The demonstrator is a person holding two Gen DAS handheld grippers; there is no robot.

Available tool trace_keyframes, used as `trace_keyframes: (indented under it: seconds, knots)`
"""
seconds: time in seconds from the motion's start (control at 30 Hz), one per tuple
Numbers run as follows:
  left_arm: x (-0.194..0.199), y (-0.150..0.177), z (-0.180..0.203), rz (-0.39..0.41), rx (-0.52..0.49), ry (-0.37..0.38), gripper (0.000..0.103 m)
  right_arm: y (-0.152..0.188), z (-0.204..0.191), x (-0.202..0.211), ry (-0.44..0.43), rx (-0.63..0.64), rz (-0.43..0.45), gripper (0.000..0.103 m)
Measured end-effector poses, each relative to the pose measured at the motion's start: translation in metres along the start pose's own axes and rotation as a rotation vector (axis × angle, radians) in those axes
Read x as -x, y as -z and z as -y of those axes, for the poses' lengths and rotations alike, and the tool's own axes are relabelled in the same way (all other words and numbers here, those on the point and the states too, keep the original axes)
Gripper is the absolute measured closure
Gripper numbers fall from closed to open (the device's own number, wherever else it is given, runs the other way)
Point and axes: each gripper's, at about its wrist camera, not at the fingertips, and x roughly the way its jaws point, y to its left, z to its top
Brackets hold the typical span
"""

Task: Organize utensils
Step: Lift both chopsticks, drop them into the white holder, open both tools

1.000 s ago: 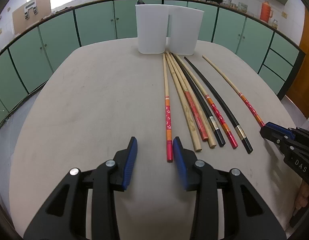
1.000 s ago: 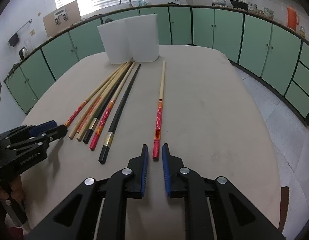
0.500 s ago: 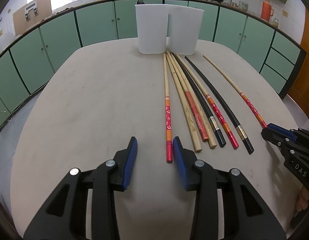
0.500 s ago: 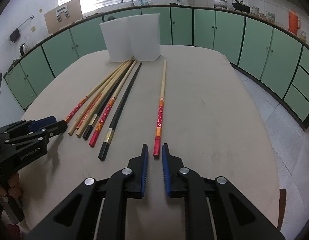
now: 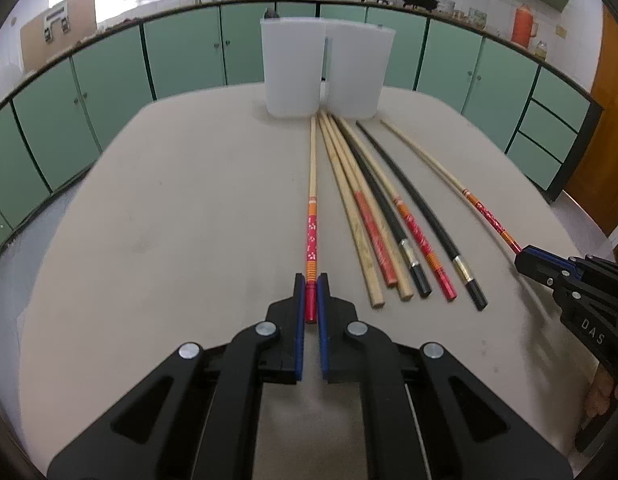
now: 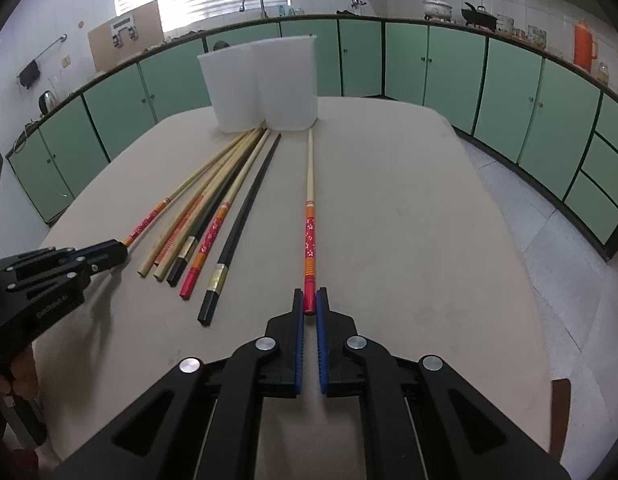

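Observation:
Several long chopsticks lie fanned on the beige table (image 5: 169, 220), tips toward two white plastic cups (image 5: 293, 68) at the far edge. My left gripper (image 5: 311, 284) is shut on the red end of the leftmost red-and-orange flowered chopstick (image 5: 311, 236), which lies on the table. My right gripper (image 6: 310, 300) is shut on the red end of a matching flowered chopstick (image 6: 309, 236) lying apart to the right. The other sticks, bamboo (image 5: 357, 236), black (image 5: 441, 236) and red-handled (image 5: 423, 244), lie between the two grippers.
Green kitchen cabinets (image 5: 181, 56) ring the table. The right gripper shows in the left wrist view (image 5: 525, 258), and the left one in the right wrist view (image 6: 113, 250). The cups (image 6: 285, 80) stand side by side, touching.
My left gripper has closed from open onto the end of the leftmost flowered chopstick. My right gripper has moved forward and now pinches the end of the rightmost flowered chopstick.

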Motion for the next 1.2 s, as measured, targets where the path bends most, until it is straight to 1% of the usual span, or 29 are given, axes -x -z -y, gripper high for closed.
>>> trace_keyframes:
  seconds: [0.13,0.27,0.4,0.57,0.7,0.8,0.9,1.1,1.2]
  knots:
    - [0.022,-0.013,-0.001,0.057,-0.015,0.0,0.098,-0.011,0.004,0.02,0.005,0.007,0.038,0.097]
    - [0.051,-0.032,-0.004,0.133,-0.021,0.006,0.098,-0.026,0.009,0.043,-0.003,-0.004,0.091,0.097]
    - [0.075,-0.052,-0.004,0.212,-0.018,0.009,0.098,-0.046,0.013,0.064,-0.021,-0.016,0.155,0.097]
    - [0.099,-0.077,-0.002,0.305,-0.016,0.019,0.098,-0.074,0.013,0.09,-0.023,-0.002,0.248,0.097]
    - [0.115,-0.099,0.001,0.369,-0.014,0.035,0.098,-0.103,0.014,0.105,-0.056,0.0,0.302,0.097]
    - [0.122,-0.116,0.004,0.402,-0.018,0.051,0.098,-0.123,0.015,0.11,-0.075,0.008,0.318,0.097]
    - [0.122,-0.129,0.006,0.417,-0.016,0.068,0.098,-0.143,0.013,0.113,-0.094,0.031,0.327,0.097]
    - [0.124,-0.152,0.002,0.442,0.003,0.095,0.098,-0.178,0.012,0.113,-0.152,0.052,0.319,0.097]
    - [0.131,-0.167,0.0,0.476,0.008,0.099,0.098,-0.2,0.013,0.12,-0.197,0.063,0.342,0.097]
